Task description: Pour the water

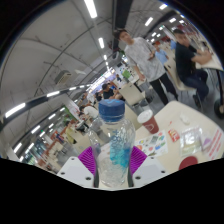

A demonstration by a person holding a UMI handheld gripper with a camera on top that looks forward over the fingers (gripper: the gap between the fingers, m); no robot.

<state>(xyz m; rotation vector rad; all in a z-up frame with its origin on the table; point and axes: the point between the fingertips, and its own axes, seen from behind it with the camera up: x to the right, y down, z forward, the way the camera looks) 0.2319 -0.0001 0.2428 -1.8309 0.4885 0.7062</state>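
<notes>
One water bottle is clamped between both purple-padded fingers, its base cut off. One red cup stands on the worktop beyond.

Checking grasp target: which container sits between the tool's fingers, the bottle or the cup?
The clear water bottle with the blue label stands between the tool fingers. The red paper cup stands beyond them on the white table.
</notes>
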